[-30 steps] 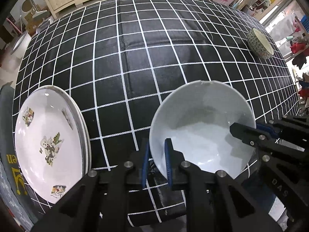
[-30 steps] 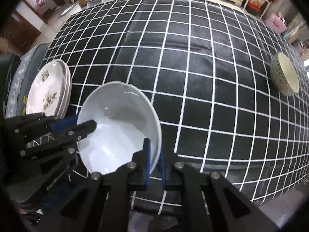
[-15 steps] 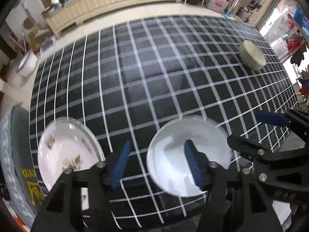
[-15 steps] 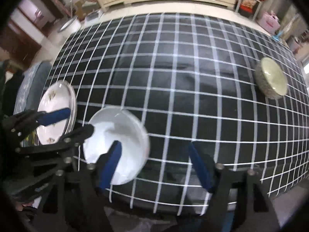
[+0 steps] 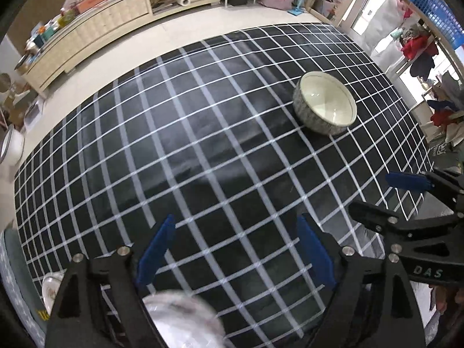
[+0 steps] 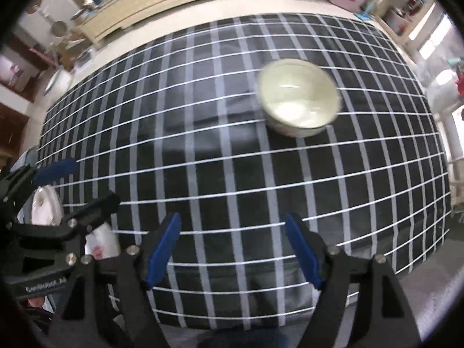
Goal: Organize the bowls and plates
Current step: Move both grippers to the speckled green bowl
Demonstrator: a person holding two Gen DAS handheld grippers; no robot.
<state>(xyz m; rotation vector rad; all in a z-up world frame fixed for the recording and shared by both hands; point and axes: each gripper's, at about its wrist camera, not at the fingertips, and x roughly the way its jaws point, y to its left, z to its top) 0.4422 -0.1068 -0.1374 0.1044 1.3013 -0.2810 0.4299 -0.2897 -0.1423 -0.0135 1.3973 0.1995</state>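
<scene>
Grid-patterned black tablecloth [image 5: 203,156] with white lines covers the table and fills both wrist views. On it, well ahead of both grippers, stands a round ceramic bowl [image 5: 324,106] with a speckled grey outside and a pale cream inside, upright and alone on the far right part of the cloth; the right wrist view shows the same bowl [image 6: 298,100] blurred, lying beyond the fingertips and slightly to the right of the gap between them. The left gripper [image 5: 235,258] has its blue-padded jaws spread wide and opening further, with only bare cloth between them — the speckled bowl sits far beyond the right-hand pad. The right gripper [image 6: 232,252] also has its jaws parted wide with nothing between them; it shows too at the right edge of the left view [image 5: 403,191], just beside the left gripper. A plain white bowl [image 5: 182,319] lies blurred at the bottom of the left view, beneath the gripper's body and behind its pads, not between them. At the lower left edge a white plate with small printed pictures [image 5: 51,290] peeks out — in the right view it [image 6: 46,208] sits behind the left gripper's fingers [image 6: 55,168].
</scene>
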